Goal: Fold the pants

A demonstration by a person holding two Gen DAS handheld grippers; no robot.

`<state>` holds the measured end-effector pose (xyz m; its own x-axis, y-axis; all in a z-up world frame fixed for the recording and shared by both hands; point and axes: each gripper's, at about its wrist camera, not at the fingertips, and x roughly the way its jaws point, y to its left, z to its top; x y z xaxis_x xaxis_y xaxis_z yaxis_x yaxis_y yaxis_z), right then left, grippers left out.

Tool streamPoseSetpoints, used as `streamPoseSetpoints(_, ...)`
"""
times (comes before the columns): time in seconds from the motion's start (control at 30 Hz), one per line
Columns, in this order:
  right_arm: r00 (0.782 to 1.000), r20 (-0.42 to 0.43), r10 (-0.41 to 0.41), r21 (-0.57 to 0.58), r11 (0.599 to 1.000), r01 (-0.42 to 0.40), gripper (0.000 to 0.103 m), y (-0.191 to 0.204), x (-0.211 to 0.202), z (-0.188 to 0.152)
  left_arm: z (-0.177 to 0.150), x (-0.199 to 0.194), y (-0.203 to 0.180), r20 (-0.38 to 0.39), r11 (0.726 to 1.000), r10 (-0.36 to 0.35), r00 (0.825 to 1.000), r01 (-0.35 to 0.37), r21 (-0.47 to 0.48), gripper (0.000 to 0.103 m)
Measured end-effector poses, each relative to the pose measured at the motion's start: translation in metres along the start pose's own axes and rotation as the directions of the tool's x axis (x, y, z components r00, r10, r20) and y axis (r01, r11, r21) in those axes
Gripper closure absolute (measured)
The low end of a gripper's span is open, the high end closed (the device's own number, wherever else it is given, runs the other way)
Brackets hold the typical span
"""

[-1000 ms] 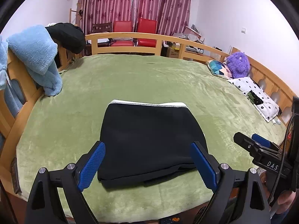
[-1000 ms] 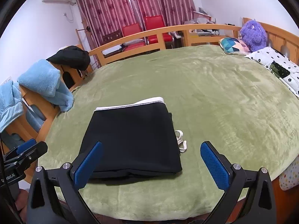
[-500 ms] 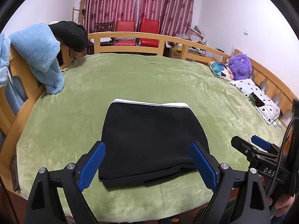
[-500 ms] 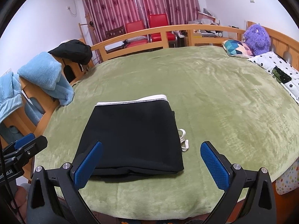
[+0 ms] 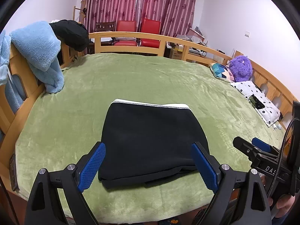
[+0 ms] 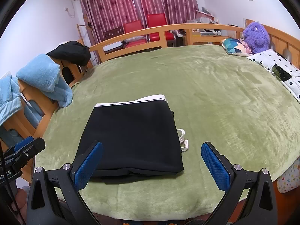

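The black pants lie as a compact, roughly square stack on the green bed cover, close to the bed's near edge and well apart from the patterned pillow at the far right corner. A white waistband edge runs along the side of the stack farthest from the cameras, and in the right wrist view a white drawstring pokes out just beside the stack's right edge. The layers look stacked and fairly even, with a little fabric peeking from beneath at the near edge, so the folding appears essentially done; at most a tuck of the drawstring or a smoothing of that lower edge seems left. The left claw is spread wide, hovering at the stack's near edge and pinching nothing. The right claw is likewise spread and empty, positioned at the stack's near right side. Neither touches the pants, as far as can be told.
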<state>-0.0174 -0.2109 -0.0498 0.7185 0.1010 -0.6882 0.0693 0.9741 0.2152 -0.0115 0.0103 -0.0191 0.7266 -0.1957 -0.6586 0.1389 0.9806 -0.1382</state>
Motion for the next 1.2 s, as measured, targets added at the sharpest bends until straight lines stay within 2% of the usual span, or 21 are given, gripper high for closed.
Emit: streamPoseSetpoints(1.2,1.000,-0.011,-0.024,-0.023,0.999,0.024,0.000,0.002,0.004,-0.002,0.000,-0.001,0.010,0.007,1.000,0.001,1.000,-0.001,-0.029,0.011)
